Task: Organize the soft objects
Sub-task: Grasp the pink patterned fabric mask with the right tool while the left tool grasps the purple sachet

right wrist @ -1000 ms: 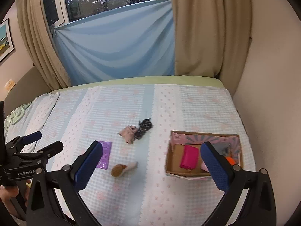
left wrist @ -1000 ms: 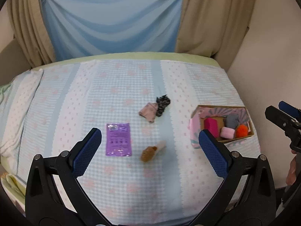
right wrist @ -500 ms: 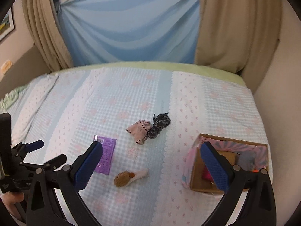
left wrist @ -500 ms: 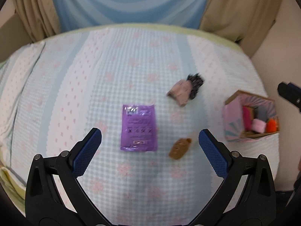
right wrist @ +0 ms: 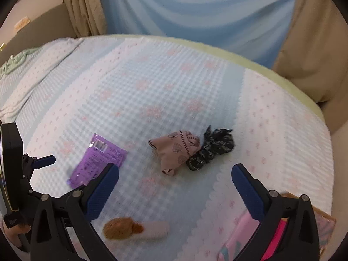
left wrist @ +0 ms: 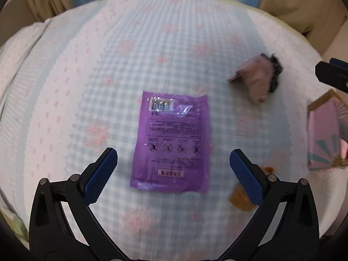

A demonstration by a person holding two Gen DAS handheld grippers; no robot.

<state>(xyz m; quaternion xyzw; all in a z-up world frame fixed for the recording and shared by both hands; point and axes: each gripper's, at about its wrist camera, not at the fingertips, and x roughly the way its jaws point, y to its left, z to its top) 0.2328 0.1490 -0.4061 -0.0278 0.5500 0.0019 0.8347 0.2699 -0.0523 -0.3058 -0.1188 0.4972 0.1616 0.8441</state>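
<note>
A flat purple packet (left wrist: 171,143) lies on the bed just ahead of my open, empty left gripper (left wrist: 173,163); it also shows in the right wrist view (right wrist: 95,161). A pink patterned cloth (right wrist: 176,150) with a dark scrunchie (right wrist: 212,150) against it lies ahead of my open, empty right gripper (right wrist: 175,179). A brown and white plush piece (right wrist: 132,230) lies low between its fingers. The pink cardboard box (left wrist: 326,134) holding soft items sits at the right, seen also in the right wrist view (right wrist: 280,235). The cloth shows in the left wrist view (left wrist: 254,78).
The bed has a pale blue and white quilt (right wrist: 165,91) with pink dots. Blue drape (right wrist: 195,10) and beige curtains (right wrist: 313,39) hang behind it. A beige wall runs along the bed's right side. A green cloth (right wrist: 15,61) lies at the far left.
Both grippers have moved forward and down toward the bed. The purple packet now sits large between the left fingers, and the cloth and scrunchie are nearer the right gripper.
</note>
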